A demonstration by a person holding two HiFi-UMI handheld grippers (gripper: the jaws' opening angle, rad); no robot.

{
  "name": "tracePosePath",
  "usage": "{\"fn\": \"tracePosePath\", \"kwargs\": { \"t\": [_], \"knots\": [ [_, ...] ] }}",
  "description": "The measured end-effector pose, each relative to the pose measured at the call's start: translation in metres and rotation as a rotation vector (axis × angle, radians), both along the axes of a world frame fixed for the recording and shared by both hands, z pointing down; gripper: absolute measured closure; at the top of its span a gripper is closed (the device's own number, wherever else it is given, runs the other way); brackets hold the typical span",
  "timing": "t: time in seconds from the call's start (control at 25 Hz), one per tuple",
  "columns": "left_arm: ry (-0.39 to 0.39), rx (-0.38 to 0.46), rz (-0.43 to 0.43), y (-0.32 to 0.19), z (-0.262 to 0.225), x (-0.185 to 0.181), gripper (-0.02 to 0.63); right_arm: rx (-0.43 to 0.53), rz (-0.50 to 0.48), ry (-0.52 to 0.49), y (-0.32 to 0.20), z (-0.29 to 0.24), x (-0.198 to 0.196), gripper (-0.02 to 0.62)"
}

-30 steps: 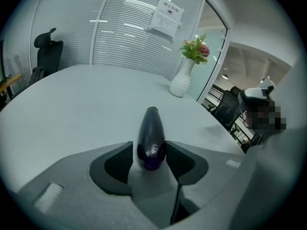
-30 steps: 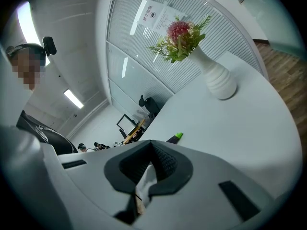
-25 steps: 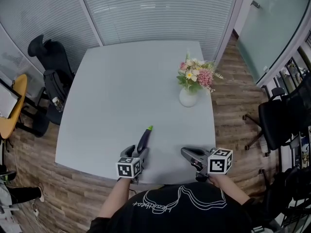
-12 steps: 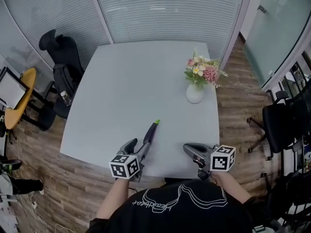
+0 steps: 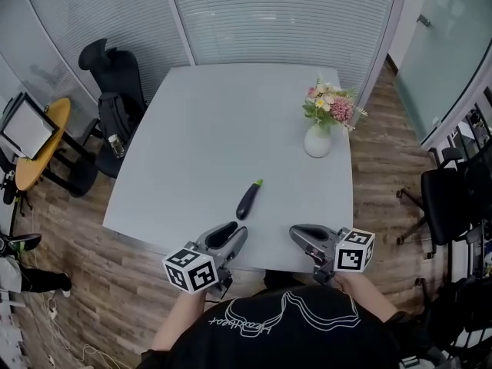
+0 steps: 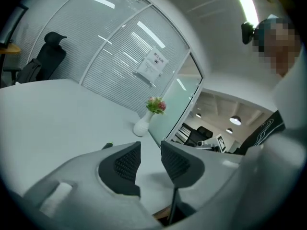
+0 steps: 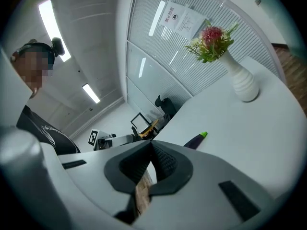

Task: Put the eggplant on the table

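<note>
Near the front edge of the grey table [image 5: 200, 121], the purple eggplant [image 5: 248, 201] is seen lying free, its green stem turned away from the person. Just short of it, the left gripper [image 5: 233, 232] is held with jaws closing, nothing between them. The right gripper [image 5: 295, 231] is empty, with its jaws pressed together.

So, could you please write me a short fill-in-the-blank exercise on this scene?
The eggplant lies loose on the ____.
The left gripper, its jaws closing, holds ____.
The right gripper has its jaws ____.
The white vase holds ____.
Missing: table, nothing, shut, flowers.
</note>
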State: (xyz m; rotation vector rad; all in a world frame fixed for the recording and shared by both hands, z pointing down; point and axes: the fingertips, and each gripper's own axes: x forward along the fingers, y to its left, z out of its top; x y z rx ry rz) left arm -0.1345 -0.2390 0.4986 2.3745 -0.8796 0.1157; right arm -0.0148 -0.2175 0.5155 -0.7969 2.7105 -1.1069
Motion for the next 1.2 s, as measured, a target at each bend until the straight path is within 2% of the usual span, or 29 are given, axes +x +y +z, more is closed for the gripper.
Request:
{"fn": "tracePosePath", "kwargs": {
  "t": [0.28,0.56,0.72,1.2],
  "knots": [
    [0.085,-0.012,0.024,0.038,-0.013,0.005,0.534,0.044,-0.015,-0.027,0.025,-0.010,-0.015,0.589],
    [0.080,0.013,0.017,0.057,-0.018,0.000,0.574,0.106,-0.039,-0.006,0.047,-0.020,-0.023,0.589],
    [0.077,0.021,0.029,0.067,-0.019,0.002,0.581,0.135,-0.070,0.012,0.062,-0.021,-0.031,0.589],
    [0.113,0.029,0.017,0.082,-0.029,-0.007,0.584,0.129,-0.048,0.020,0.072,-0.026,-0.032,0.589]
  ]
}}
